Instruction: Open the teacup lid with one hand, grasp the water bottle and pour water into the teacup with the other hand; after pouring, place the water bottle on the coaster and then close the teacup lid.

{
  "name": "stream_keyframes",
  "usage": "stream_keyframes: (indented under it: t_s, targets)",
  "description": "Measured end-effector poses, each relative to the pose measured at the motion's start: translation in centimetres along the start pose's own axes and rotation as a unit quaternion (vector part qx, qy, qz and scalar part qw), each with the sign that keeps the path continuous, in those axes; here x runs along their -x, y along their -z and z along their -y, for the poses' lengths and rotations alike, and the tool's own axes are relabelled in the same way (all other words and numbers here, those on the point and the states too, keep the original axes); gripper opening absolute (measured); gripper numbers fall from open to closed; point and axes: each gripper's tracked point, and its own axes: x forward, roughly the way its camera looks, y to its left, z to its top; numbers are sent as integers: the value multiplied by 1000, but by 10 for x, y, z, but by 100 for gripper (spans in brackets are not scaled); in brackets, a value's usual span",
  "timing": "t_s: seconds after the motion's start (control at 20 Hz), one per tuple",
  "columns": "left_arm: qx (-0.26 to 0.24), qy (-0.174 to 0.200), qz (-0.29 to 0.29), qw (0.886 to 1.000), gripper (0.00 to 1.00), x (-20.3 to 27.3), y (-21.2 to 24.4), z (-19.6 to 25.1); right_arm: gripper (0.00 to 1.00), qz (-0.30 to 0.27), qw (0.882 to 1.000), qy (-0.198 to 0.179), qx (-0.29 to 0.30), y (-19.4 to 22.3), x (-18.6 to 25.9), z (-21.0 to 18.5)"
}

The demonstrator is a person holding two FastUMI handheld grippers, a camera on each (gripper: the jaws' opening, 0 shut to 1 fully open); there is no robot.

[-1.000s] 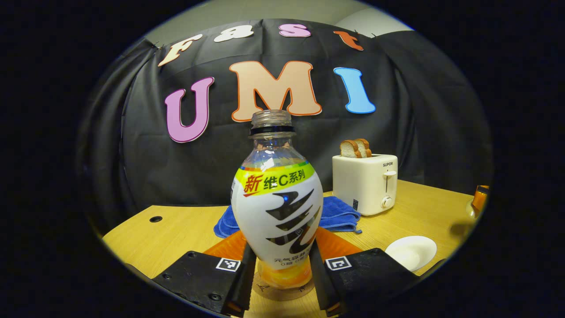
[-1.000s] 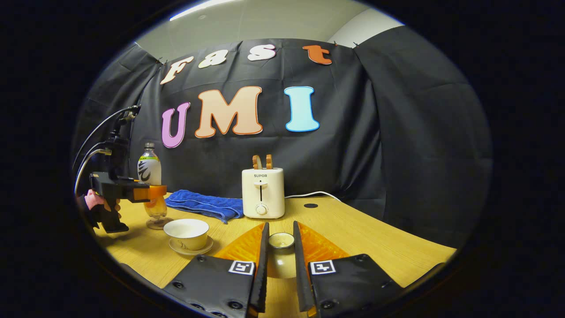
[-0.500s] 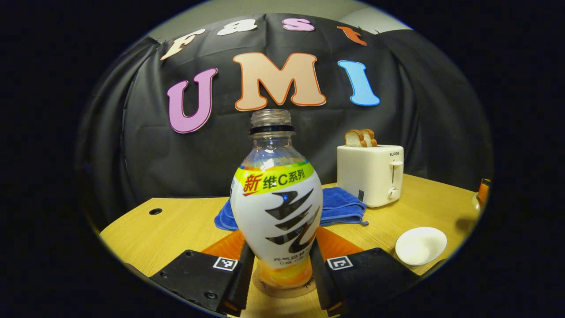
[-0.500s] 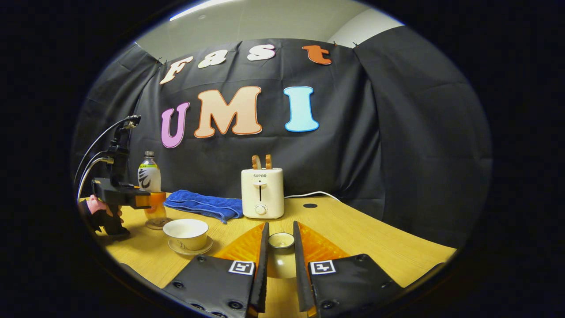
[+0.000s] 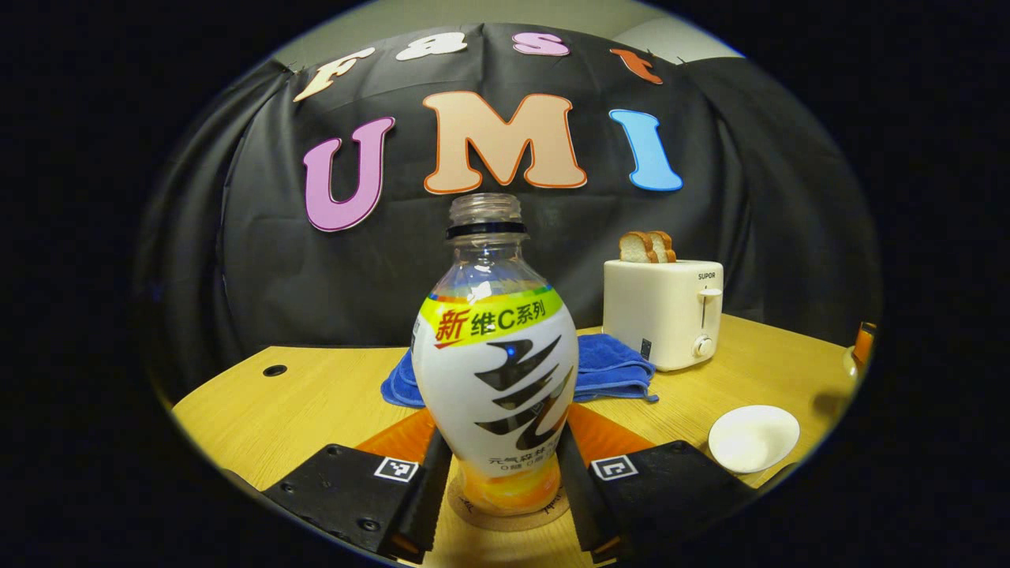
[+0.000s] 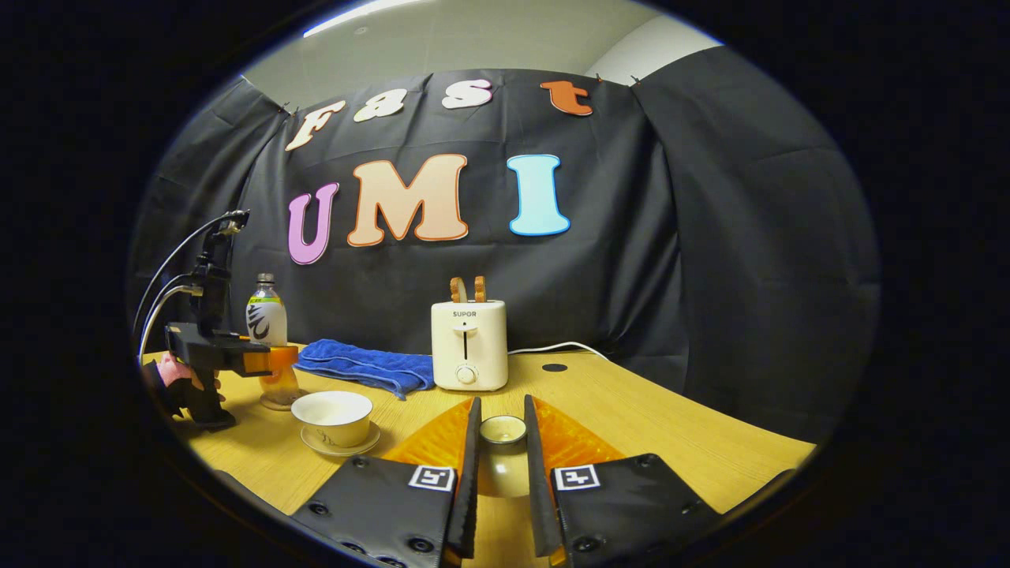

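Water bottle (image 5: 495,371), uncapped and upright, stands on the round coaster (image 5: 509,517) on the wooden table (image 5: 316,402), right between the left gripper (image 5: 499,493) fingers, which flank its lower body on both sides; whether they press on it or merely touch it I cannot tell. In the right gripper view the same bottle (image 6: 267,331) shows far off at the left, with the left gripper (image 6: 264,361) at its lower part and a hand (image 6: 180,377) on the handle. Behind the bottle lies a blue towel (image 5: 607,371), and beside that stands a white toaster (image 5: 663,312) with two bread slices (image 5: 647,246) in its slots. Teacup (image 6: 332,418), lid off, sits on its saucer (image 6: 341,446) near the coaster. The right gripper (image 6: 503,473) holds the teacup lid (image 6: 503,430) between its fingers, which are drawn close against the lid on either side, above the table
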Motion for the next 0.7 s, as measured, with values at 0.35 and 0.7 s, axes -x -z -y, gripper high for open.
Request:
stream_keyframes:
  t_s: [0.35, 0.7]
  targets:
    - [5, -1, -5, 1000, 70, 2, 5, 0, 31, 0, 1000, 2, 0, 0, 0, 1]
    - [9, 2, 9, 1000, 94, 12, 4, -1, 32, 0, 1000, 1, 0, 0, 0, 1]
